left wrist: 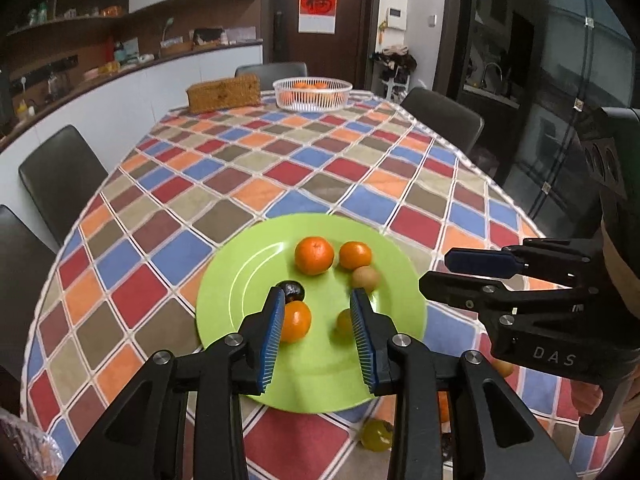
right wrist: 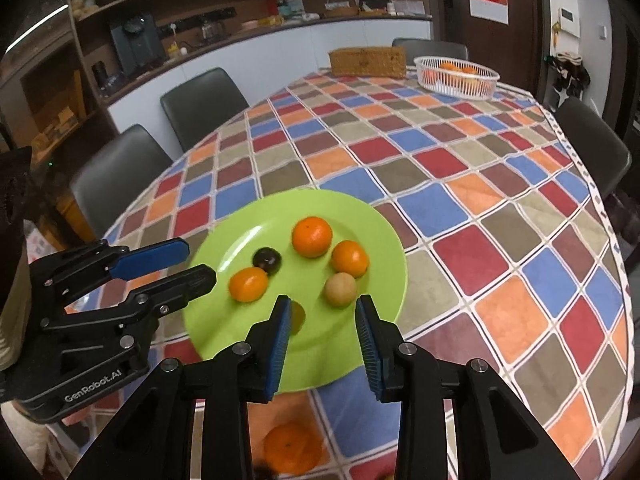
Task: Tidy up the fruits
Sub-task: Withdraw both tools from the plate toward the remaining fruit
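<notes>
A green plate (left wrist: 240, 280) (right wrist: 224, 248) lies on the checkered tablecloth near the front edge. It holds three oranges (left wrist: 314, 255) (right wrist: 312, 237), a dark plum (left wrist: 294, 290) (right wrist: 267, 261), a tan fruit (left wrist: 366, 277) (right wrist: 340, 289) and a small yellow fruit (left wrist: 344, 321) (right wrist: 298, 316). My left gripper (left wrist: 318, 294) is open and empty over the plate's near side. My right gripper (right wrist: 323, 303) is open and empty above the plate's near right rim; it also shows in the left wrist view (left wrist: 434, 270). An orange (right wrist: 292, 454) and a green fruit (left wrist: 376, 435) lie on the cloth below the grippers.
A white basket (left wrist: 312, 94) (right wrist: 456, 76) with oranges and a woven box (left wrist: 224, 93) (right wrist: 367, 62) stand at the table's far end. Dark chairs (left wrist: 60, 184) (right wrist: 116, 178) line both sides. A plastic bag (left wrist: 24, 440) lies at the near left corner.
</notes>
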`<state>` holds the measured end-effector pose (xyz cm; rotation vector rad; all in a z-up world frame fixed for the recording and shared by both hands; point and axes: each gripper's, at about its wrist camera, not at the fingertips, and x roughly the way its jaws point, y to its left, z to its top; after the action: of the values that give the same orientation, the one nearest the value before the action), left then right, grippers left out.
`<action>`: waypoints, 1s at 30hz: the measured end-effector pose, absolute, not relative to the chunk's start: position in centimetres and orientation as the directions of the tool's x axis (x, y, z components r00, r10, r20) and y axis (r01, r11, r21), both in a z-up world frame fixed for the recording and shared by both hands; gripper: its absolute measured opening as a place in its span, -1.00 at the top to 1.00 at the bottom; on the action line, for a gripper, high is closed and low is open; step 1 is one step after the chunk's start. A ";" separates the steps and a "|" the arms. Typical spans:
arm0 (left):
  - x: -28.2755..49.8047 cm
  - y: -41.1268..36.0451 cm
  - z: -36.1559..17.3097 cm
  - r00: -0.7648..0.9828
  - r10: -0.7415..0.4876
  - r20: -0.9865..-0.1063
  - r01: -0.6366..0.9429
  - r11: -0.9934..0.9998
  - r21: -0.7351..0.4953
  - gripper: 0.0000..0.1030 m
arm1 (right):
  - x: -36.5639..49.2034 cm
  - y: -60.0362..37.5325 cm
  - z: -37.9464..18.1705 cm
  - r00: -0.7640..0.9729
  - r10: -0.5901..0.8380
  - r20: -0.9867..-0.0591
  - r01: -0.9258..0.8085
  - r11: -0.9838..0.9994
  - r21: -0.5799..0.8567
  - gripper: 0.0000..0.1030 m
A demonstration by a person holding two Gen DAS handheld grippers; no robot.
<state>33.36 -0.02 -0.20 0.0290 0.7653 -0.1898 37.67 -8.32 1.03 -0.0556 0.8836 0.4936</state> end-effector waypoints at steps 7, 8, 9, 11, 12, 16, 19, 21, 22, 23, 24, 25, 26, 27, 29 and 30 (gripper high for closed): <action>30.3 -0.9 2.5 0.746 -0.153 -0.648 0.181 0.983 -0.023 0.25 | 34.5 -9.2 4.2 0.585 0.424 -0.691 -0.452 0.878 0.156 0.27; 29.8 -1.0 2.8 0.750 -0.156 -0.643 0.183 0.983 -0.025 0.21 | 33.9 -9.4 4.6 0.596 0.424 -0.682 -0.452 0.879 0.151 0.22; 29.4 -1.1 3.0 0.754 -0.160 -0.637 0.185 0.982 -0.028 0.17 | 33.5 -9.6 5.0 0.608 0.421 -0.673 -0.448 0.882 0.146 0.19; 28.4 -1.4 3.4 0.762 -0.171 -0.625 0.190 0.981 -0.038 0.13 | 32.7 -9.9 5.6 0.623 0.419 -0.660 -0.448 0.883 0.138 0.19; 28.0 -1.5 3.6 0.764 -0.172 -0.622 0.190 0.981 -0.039 0.12 | 32.4 -10.0 5.7 0.627 0.419 -0.657 -0.449 0.883 0.136 0.19; 26.3 -2.1 4.0 0.773 -0.170 -0.611 0.179 0.983 -0.047 0.01 | 31.1 -10.8 6.4 0.651 0.406 -0.642 -0.440 0.890 0.116 0.19; 25.1 -2.6 4.0 0.778 -0.163 -0.607 0.165 0.985 -0.052 -0.06 | 30.0 -11.4 6.6 0.659 0.399 -0.638 -0.437 0.893 0.107 0.07; 24.6 -3.1 4.0 0.776 -0.157 -0.611 0.159 0.986 -0.052 -0.12 | 29.4 -11.9 6.6 0.662 0.399 -0.634 -0.437 0.893 0.106 0.07; 24.3 -3.3 4.0 0.775 -0.157 -0.612 0.156 0.986 -0.056 -0.13 | 29.1 -12.1 6.5 0.661 0.399 -0.636 -0.439 0.893 0.104 0.07; 24.0 -3.5 3.9 0.774 -0.160 -0.613 0.156 0.986 -0.061 -0.15 | 28.9 -12.3 6.4 0.661 0.396 -0.637 -0.437 0.894 0.101 0.07; 23.9 -3.6 3.9 0.772 -0.160 -0.615 0.153 0.986 -0.065 -0.17 | 28.7 -12.4 6.3 0.662 0.393 -0.638 -0.434 0.895 0.101 0.07; 23.6 -3.9 3.8 0.771 -0.160 -0.617 0.149 0.986 -0.070 -0.18 | 28.4 -12.7 6.2 0.662 0.392 -0.639 -0.432 0.896 0.102 0.07; 23.3 -4.0 3.7 0.771 -0.158 -0.617 0.146 0.987 -0.070 -0.20 | 28.2 -13.0 6.0 0.661 0.392 -0.640 -0.432 0.896 0.102 0.07; 23.2 -4.2 3.5 0.771 -0.154 -0.618 0.141 0.987 -0.070 -0.22 | 28.0 -13.2 5.9 0.660 0.390 -0.642 -0.431 0.897 0.101 0.06; 22.8 -4.6 3.2 0.771 -0.144 -0.620 0.131 0.989 -0.067 -0.24 | 27.7 -13.6 5.6 0.664 0.380 -0.644 -0.426 0.900 0.092 0.07; 22.7 -4.8 3.0 0.769 -0.141 -0.624 0.128 0.990 -0.066 -0.26 | 27.5 -13.8 5.5 0.665 0.377 -0.645 -0.424 0.901 0.089 0.07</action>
<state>22.74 -4.76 2.97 -0.0196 0.6787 -0.1458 27.48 -13.84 5.49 -0.0713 0.7120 0.4527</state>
